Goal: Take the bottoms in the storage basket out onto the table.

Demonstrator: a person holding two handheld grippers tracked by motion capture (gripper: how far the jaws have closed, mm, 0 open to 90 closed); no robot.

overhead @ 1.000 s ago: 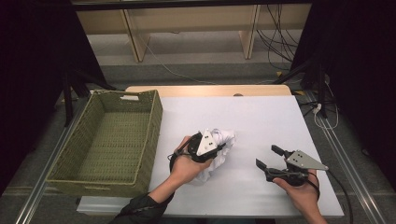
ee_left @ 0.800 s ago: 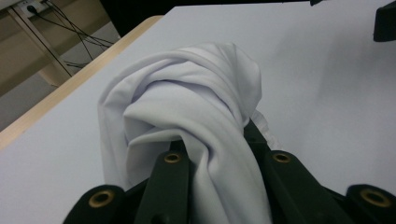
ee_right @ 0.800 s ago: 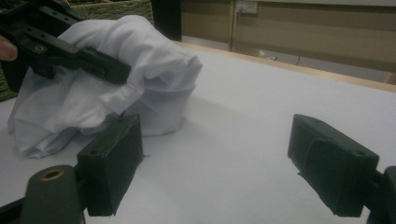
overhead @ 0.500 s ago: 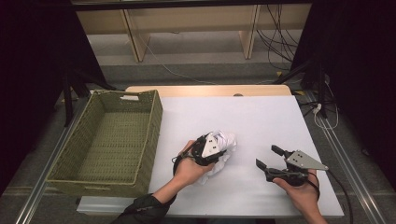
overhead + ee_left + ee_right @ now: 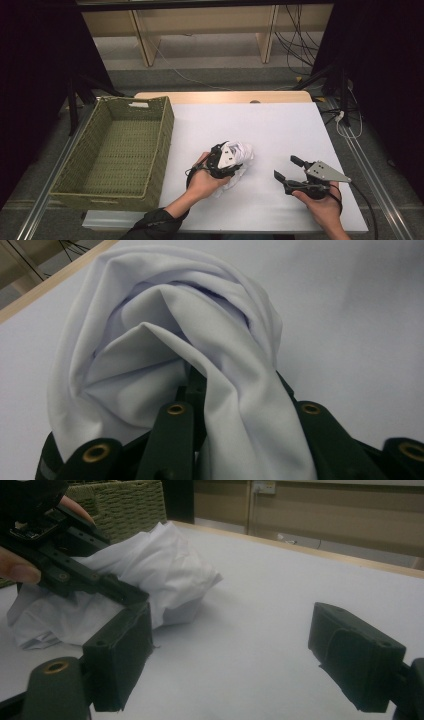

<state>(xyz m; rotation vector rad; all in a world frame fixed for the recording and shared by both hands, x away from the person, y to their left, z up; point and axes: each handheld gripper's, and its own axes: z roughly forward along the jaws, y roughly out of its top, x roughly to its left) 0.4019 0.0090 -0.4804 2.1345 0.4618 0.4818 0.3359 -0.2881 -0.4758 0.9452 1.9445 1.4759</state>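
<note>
A crumpled white cloth (image 5: 243, 149) lies in a heap on the white table (image 5: 280, 125), near its middle. My left gripper (image 5: 238, 159) is pushed into the heap from the left. In the left gripper view the cloth (image 5: 165, 340) bunches up out of the left gripper (image 5: 200, 382) and drapes over its jaws. Those jaws have just been opening a little, with a fold still pinched between them. My right gripper (image 5: 286, 167) rests low at the front right, open and with nothing in it. In the right gripper view the right gripper (image 5: 235, 645) faces the cloth (image 5: 165, 565) and the left gripper (image 5: 125, 594).
A green woven basket (image 5: 165, 135) stands at the table's left edge, with nothing inside it. Its corner (image 5: 130, 500) rises behind the cloth in the right gripper view. Bare table lies between the cloth and my right gripper. Shelving and cables stand beyond the far edge.
My left gripper has sunk a little toward the table with the cloth and drifted slightly right. The cloth now sits lower in a heap. The right hand has stayed put.
</note>
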